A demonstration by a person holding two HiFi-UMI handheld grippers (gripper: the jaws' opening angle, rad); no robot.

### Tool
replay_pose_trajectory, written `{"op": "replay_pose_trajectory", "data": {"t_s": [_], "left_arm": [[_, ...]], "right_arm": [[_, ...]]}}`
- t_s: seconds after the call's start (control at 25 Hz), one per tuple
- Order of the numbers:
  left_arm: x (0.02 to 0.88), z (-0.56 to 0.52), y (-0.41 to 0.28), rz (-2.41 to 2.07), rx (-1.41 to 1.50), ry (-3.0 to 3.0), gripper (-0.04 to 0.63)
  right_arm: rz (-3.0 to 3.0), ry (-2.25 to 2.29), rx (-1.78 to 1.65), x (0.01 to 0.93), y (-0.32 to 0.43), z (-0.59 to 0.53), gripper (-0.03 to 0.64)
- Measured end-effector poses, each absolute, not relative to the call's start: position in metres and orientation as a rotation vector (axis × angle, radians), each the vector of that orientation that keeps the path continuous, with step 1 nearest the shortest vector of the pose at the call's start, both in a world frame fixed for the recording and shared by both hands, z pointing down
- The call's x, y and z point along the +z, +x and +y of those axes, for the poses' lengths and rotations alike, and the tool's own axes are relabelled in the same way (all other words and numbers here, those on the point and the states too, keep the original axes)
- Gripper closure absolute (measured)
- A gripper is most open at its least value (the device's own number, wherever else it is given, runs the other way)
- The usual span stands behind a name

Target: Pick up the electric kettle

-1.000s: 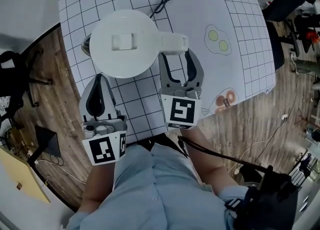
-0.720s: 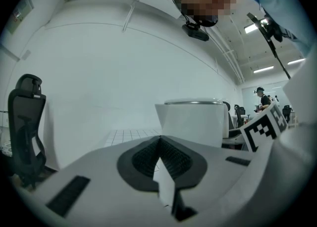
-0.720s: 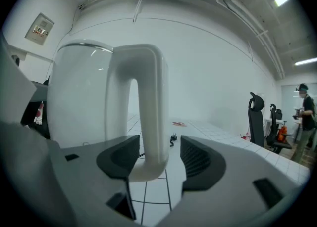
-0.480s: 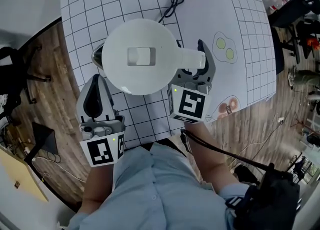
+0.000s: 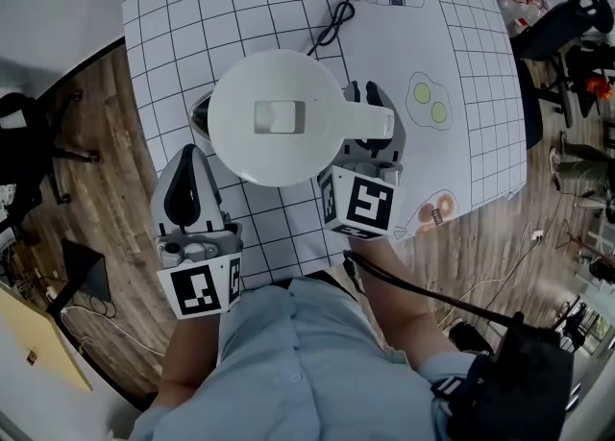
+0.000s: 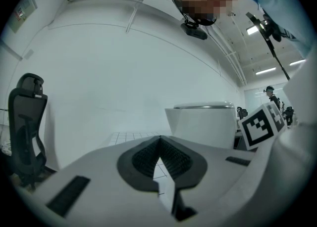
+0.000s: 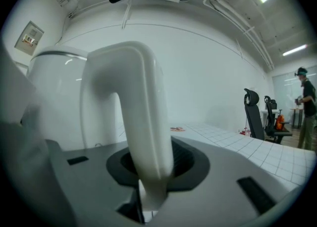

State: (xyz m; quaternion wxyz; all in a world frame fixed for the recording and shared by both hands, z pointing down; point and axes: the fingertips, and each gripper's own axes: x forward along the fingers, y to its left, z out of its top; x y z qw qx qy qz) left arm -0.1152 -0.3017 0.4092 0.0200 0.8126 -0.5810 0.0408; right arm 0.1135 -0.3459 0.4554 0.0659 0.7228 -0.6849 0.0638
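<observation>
Head view: the right gripper [image 5: 367,101], wide open before, was closing level jaws on the handle [image 5: 370,124] of the electric kettle [image 5: 274,117] (left gripper [image 5: 189,156] jaws together, empty).

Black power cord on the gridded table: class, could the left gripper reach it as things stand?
Probably not directly: the white electric kettle is between the left gripper and the black power cord.
</observation>
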Motion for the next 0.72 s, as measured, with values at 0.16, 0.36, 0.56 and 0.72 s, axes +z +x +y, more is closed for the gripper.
{"op": "replay_pose_trajectory", "data": {"t_s": [0.16, 0.36, 0.56, 0.72], "left_arm": [[0.404, -0.301, -0.117, -1.824, 0.127, 2.523, 0.595], [0.399, -0.297, -0.119, -1.854, 0.111, 2.510, 0.595], [0.389, -0.292, -0.113, -1.855, 0.088, 2.513, 0.595], [0.383, -0.291, -0.095, -1.820, 0.065, 2.543, 0.595]], "right_arm": [[-2.060, 2.229, 0.258, 0.455, 0.121, -0.353, 0.537], [-2.060, 2.314, 0.289, 0.437, 0.138, -0.358, 0.535], [-2.049, 2.397, 0.252, 0.405, 0.167, -0.358, 0.535], [-1.995, 2.467, 0.205, 0.387, 0.201, -0.345, 0.535]]}}
